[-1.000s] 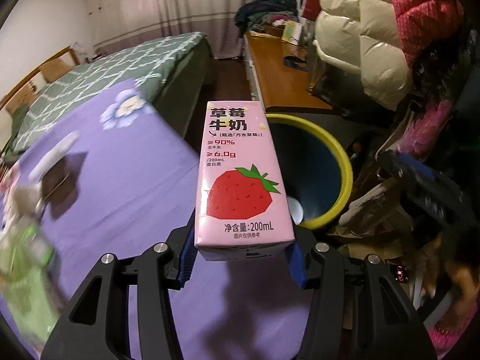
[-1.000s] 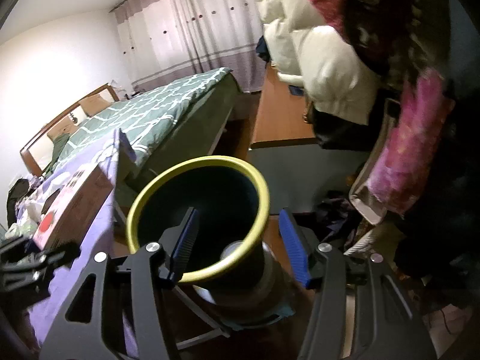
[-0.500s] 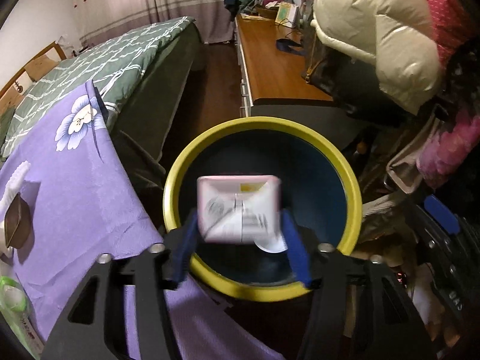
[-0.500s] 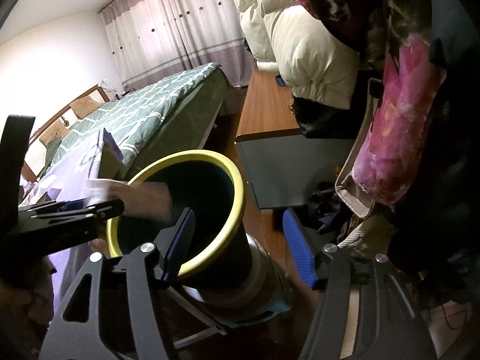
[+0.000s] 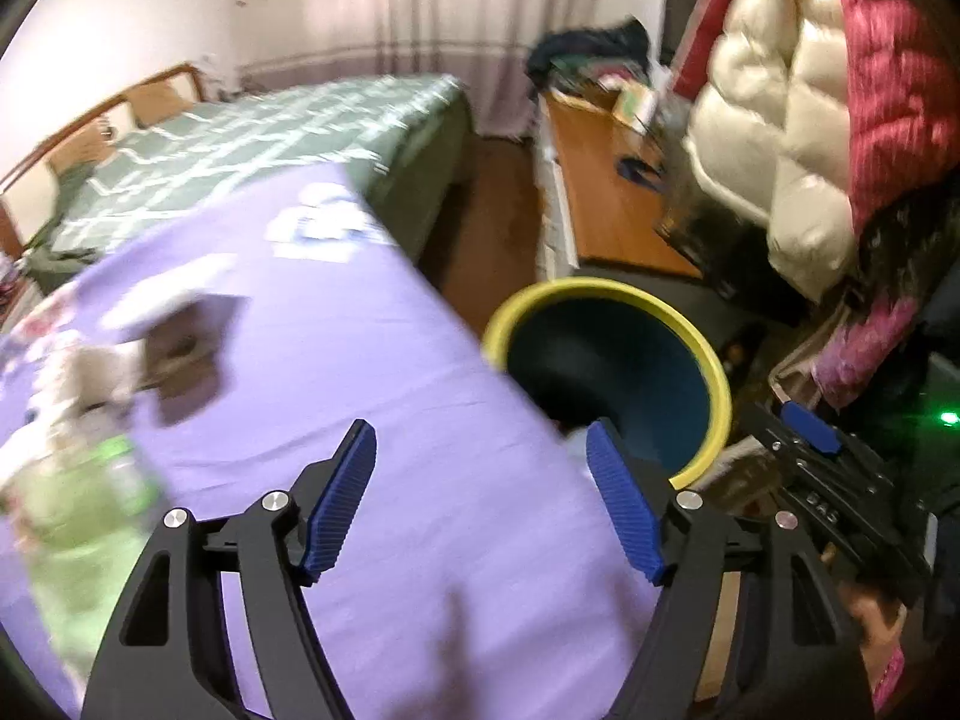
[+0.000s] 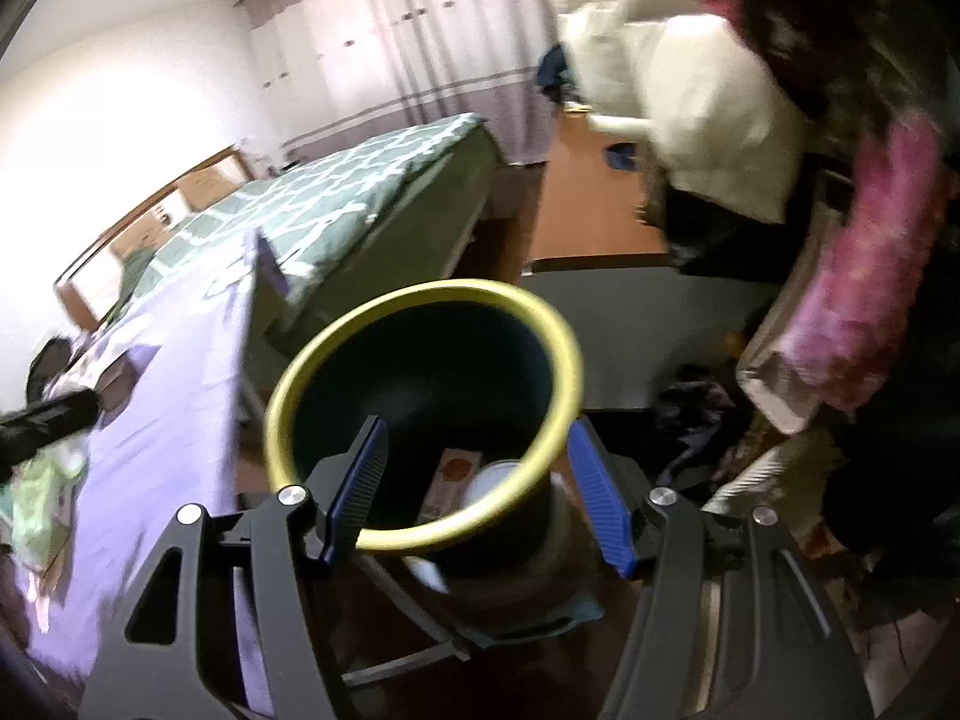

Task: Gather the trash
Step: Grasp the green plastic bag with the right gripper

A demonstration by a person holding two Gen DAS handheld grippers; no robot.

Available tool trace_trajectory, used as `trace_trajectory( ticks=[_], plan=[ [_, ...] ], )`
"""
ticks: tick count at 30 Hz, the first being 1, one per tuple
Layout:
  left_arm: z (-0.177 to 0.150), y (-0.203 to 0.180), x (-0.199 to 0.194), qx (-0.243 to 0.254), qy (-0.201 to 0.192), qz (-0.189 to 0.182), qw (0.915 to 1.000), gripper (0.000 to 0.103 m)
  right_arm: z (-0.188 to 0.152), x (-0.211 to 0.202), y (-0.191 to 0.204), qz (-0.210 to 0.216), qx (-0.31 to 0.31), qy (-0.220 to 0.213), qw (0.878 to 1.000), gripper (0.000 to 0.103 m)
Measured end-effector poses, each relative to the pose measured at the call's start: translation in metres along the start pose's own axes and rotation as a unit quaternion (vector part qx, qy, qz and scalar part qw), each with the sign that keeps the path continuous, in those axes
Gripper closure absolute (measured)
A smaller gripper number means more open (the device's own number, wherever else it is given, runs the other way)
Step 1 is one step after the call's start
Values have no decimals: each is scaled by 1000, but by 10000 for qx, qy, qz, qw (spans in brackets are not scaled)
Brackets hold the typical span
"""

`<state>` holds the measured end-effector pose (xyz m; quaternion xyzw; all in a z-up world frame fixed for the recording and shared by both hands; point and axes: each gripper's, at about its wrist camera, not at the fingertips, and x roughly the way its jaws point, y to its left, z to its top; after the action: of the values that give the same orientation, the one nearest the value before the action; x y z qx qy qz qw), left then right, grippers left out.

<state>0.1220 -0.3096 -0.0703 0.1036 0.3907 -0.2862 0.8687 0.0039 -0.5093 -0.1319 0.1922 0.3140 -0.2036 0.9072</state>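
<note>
My left tongs stand spread with nothing between the blue pads; their jaws have just been opening, and they hang over the purple sheet, the bin off to their right. The pink milk carton lies inside that bin, down on its dark bottom, just beside a round white thing that I cannot make out. The bin has a yellow rim and a dark inside, and it stands close against the edge of the purple sheet. My right tongs are spread as well, one finger on each side of the near rim of the bin, and the pads press on nothing. On the purple sheet, to the left, lie more bits: a brown paper scrap, something white and crumpled, and a green plastic wrapper, all blurred. Beyond is a bed with a green patterned cover, a wooden desk, and padded jackets hanging at the right
</note>
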Motion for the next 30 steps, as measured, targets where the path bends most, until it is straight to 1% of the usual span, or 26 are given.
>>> trace_trajectory(
  ticks=[3, 5, 8, 11, 14, 17, 19, 20, 24, 26, 30],
  plan=[
    [-11, 36, -35, -265, -304, 360, 9985, 26, -3, 2, 30, 224, -254, 75, 9994, 43],
    [-22, 65, -59, -480, -507, 668, 9953, 26, -6, 3, 56, 405, -487, 138, 9979, 43],
    [-40, 105, -87, -778, -680, 1067, 9889, 25, -12, 1, 93, 692, -802, 216, 9941, 43],
    [-61, 147, -110, -1105, -782, 1432, 9804, 24, -20, -4, 137, 1081, -1183, 317, 9866, 43],
    [-83, 191, -126, -1496, -817, 1701, 9706, 24, -31, -13, 189, 1494, -1651, 380, 9742, 43],
    [-105, 231, -135, -1811, -792, 1944, 9608, 24, -40, -23, 228, 1792, -1991, 421, 9625, 43],
    [-118, 250, -137, -1923, -766, 2067, 9562, 24, -46, -28, 254, 1971, -2204, 456, 9542, 43],
    [-122, 255, -138, -1951, -757, 2090, 9553, 24, -50, -30, 268, 2051, -2310, 474, 9499, 43],
    [-137, 276, -141, -2048, -726, 2134, 9525, 24, -61, -32, 302, 2285, -2507, 610, 9387, 43],
    [-139, 276, -140, -2077, -718, 2130, 9520, 24, -64, -30, 315, 2300, -2549, 653, 9370, 43],
    [-145, 286, -144, -2135, -735, 2152, 9501, 24, -66, -12, 328, 2267, -2443, 850, 9390, 43]
  ],
)
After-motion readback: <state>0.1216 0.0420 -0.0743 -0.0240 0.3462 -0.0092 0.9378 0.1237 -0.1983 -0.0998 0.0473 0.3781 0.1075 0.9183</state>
